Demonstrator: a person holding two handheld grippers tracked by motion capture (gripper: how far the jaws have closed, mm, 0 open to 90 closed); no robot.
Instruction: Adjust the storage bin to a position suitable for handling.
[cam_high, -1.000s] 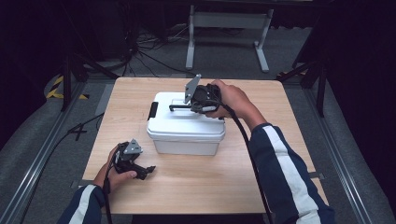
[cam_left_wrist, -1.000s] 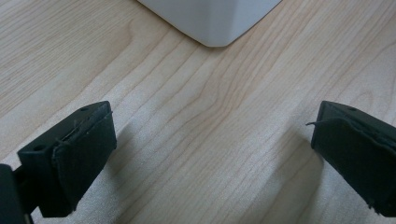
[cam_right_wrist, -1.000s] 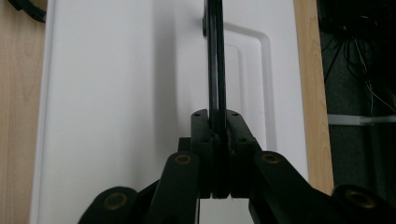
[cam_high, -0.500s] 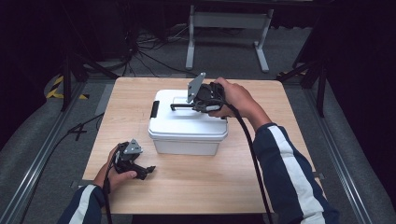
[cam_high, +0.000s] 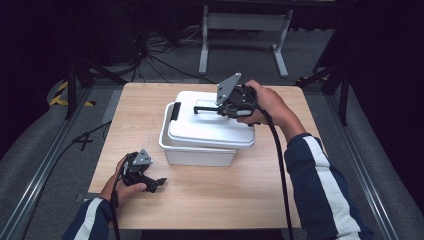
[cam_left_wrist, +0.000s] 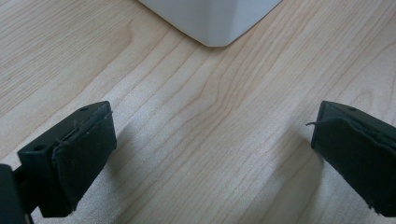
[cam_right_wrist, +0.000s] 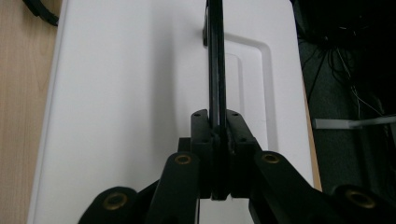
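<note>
Table (cam_high: 210, 200) first: near its front-left corner we see the left gripper (cam_high: 159, 183) resting, jaws spread apart. Farther back, toward mid-table, our right gripper (cam_right_wrist: 215, 140) clamps the black handle (cam_high: 205, 108) of the white lid (cam_high: 210, 131), lifted askew over the white bin (cam_high: 197, 155).

Table (cam_high: 210, 200): pale wood, matt, visible grain. Box (cam_high: 197, 155) & lid (cam_right_wrist: 126, 93): smooth white plastic, slight sheen. Lid handle (cam_right_wrist: 215, 60): black plastic. Left gripper (cam_left_wrist: 210, 154) pads (cam_left_wrist: 84, 154): matt black, frayed edges.
</note>
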